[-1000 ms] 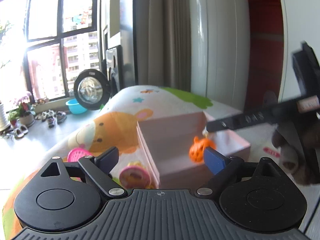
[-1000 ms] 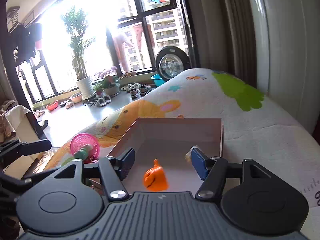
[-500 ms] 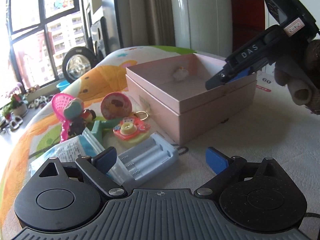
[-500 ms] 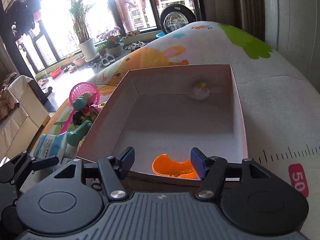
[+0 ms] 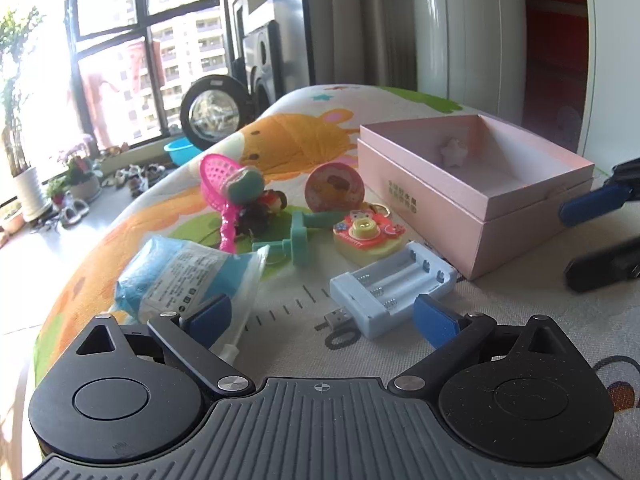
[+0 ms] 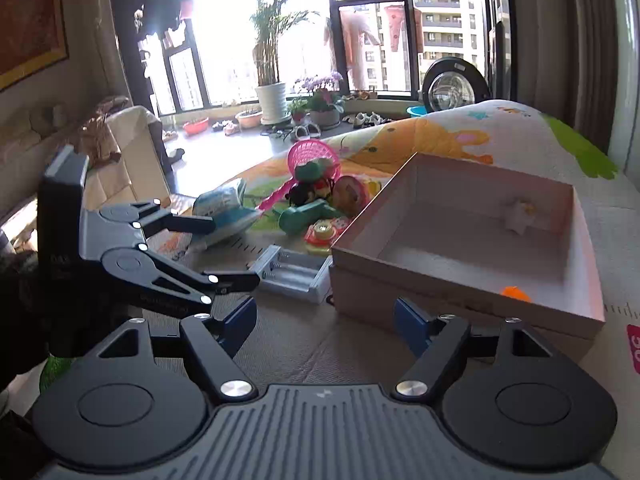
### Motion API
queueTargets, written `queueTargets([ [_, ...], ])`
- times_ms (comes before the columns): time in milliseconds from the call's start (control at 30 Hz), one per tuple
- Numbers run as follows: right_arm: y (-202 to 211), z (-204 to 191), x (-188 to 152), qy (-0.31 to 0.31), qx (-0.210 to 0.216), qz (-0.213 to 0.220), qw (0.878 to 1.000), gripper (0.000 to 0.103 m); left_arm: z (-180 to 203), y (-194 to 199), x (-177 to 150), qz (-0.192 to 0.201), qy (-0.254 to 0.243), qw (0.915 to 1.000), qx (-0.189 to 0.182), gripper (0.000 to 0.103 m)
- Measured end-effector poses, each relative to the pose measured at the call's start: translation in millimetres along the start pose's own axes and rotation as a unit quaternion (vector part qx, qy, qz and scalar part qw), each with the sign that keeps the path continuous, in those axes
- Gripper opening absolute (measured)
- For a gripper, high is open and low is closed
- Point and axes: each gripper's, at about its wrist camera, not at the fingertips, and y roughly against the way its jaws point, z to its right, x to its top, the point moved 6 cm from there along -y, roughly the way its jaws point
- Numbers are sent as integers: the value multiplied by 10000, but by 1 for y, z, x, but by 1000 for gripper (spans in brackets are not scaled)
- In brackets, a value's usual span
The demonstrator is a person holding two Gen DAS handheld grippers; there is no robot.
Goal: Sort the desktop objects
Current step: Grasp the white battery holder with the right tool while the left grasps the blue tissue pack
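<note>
Toys lie in a heap on the mat beside the pink box [image 5: 472,200]. Inside the box sit a white star [image 6: 518,212] and an orange ball [image 6: 516,293]. Left gripper [image 5: 320,316] is spread wide just near the battery case [image 5: 394,288], holding nothing. Right gripper [image 6: 325,322] is wide too, empty

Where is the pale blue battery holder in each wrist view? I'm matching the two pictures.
Left wrist: the battery holder lies low of centre, just ahead of the open left gripper.
Right wrist: left of centre, beside the box's near corner.
Shared landmark: the pink box.
</note>
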Motion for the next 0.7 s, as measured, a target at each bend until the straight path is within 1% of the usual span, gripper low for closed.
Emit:
queueTargets([
  [100,-26,-2,3,51,-136,-32,9999,76,-11,13,2,104,165,9996,200,101],
  [167,-42,-2,12,-19,-68,15,10000,78,-21,20,3,155,279,9990,327,102],
  [200,-51,-5,16,17,-76,1,10000,80,-27,22,4,188,332,9984,420,102],
  [267,-67,-13,21,73,-96,-93,9999,89,-38,26,7,238,458,9969,602,102],
  [367,-91,-27,24,-132,27,-395,9991,91,-57,27,9,194,781,9923,942,103],
  [400,-98,-32,23,-165,-24,-459,9988,91,-65,22,10,105,988,9892,1073,103],
  [433,-102,-34,21,-157,-90,-475,9987,91,-71,18,11,12,1197,9864,1130,103],
  [467,-103,-37,20,-121,-190,-435,9988,90,-77,12,12,-86,1443,9830,1127,103],
  [533,-98,-40,16,18,-302,-376,9988,82,-85,-1,16,-227,1804,9775,1072,103],
  [600,-86,-37,10,-40,-250,-376,9990,80,-91,-15,18,-358,2059,9712,1142,103],
  [667,-71,-32,1,-38,-263,-376,9989,80,-95,-31,22,-487,2186,9670,1213,103],
  [700,-61,-29,-4,-21,-297,-373,9989,80,-97,-39,22,-569,2203,9649,1309,103],
])
